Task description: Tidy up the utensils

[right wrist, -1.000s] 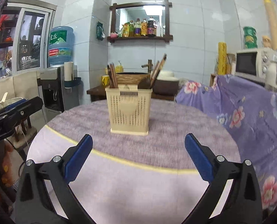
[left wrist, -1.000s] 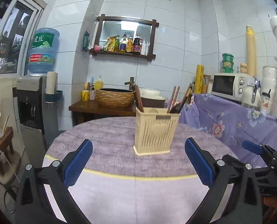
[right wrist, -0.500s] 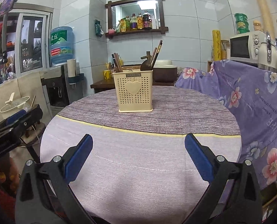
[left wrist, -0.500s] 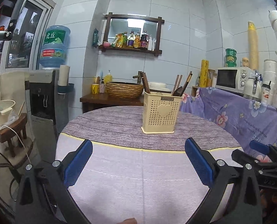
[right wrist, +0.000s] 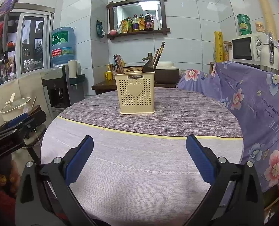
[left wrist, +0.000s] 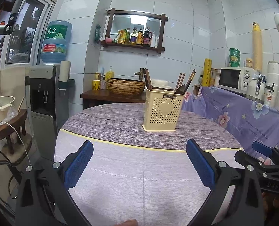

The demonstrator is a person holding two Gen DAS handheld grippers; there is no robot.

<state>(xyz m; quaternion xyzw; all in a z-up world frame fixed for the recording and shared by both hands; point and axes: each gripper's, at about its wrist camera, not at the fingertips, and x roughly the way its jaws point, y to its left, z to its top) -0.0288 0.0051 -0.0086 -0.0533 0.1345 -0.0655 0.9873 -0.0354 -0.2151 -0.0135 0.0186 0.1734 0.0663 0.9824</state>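
A cream perforated utensil holder with a heart on its front stands upright on the far half of the round table; it also shows in the right wrist view. Dark chopsticks and a dark spoon stick out of its top. My left gripper is open and empty, low over the near part of the table, well short of the holder. My right gripper is open and empty too, at a similar distance. Each gripper shows at the edge of the other's view.
A purple striped cloth covers the table. A floral purple cloth drapes a counter on the right with a microwave. A water dispenser and a stool with a pot stand on the left. A woven basket sits behind.
Both grippers have pulled back from the utensil holder and dropped lower; the holder now looks smaller and farther. Both stay open and empty.
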